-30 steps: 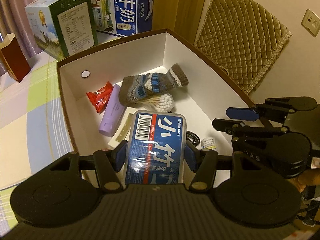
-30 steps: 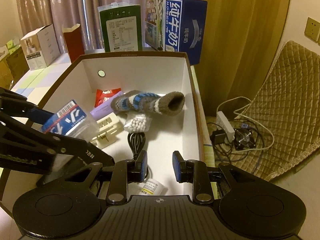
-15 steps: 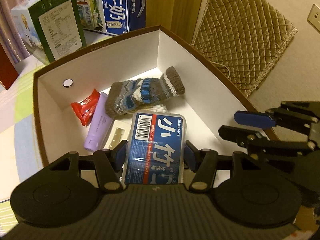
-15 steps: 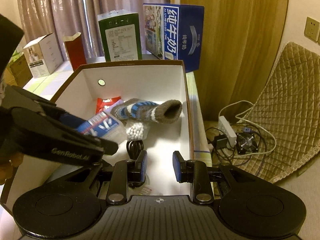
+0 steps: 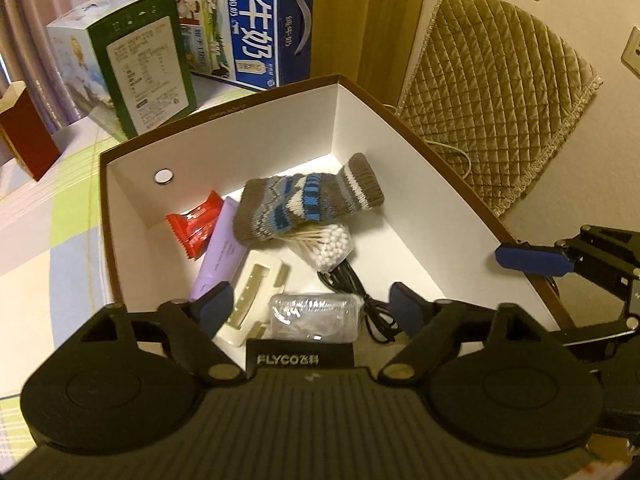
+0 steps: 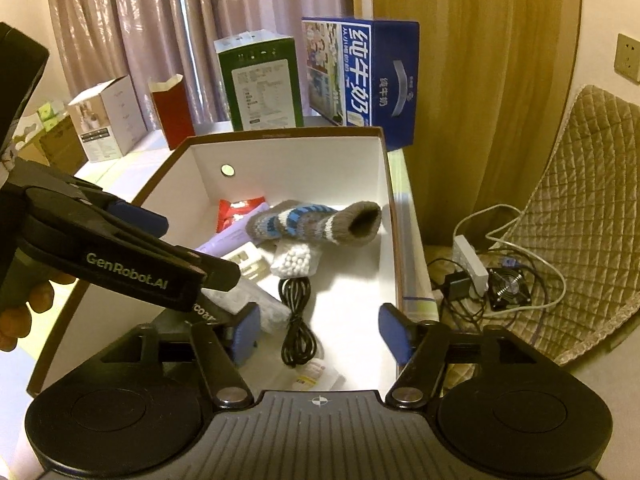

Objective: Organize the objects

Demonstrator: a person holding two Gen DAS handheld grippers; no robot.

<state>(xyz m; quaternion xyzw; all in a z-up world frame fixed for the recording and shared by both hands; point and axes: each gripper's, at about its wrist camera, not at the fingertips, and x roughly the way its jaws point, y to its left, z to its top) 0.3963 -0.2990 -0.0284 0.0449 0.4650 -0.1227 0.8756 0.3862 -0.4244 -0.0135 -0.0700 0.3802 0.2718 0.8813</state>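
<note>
A brown-rimmed white box holds a knitted sock, a bag of cotton swabs, a purple tube, a red sachet, a white case and a black cable. My left gripper hangs over the box's near end, its jaws opening. A clear plastic pack lies loose below them, touched by neither pad, beside a black FLYCO item. My right gripper is over the cable, its jaws opening with nothing gripped. One of its fingers shows at the box's right rim.
Behind the box stand a blue milk carton, a green carton and a red paper bag. A quilted cushion leans on the wall at the right. A power strip and cables lie on the floor.
The left gripper spread its jaws and let go of the blue-labelled pack, which dropped into the box clear side up. The right gripper's jaws also spread wide.
</note>
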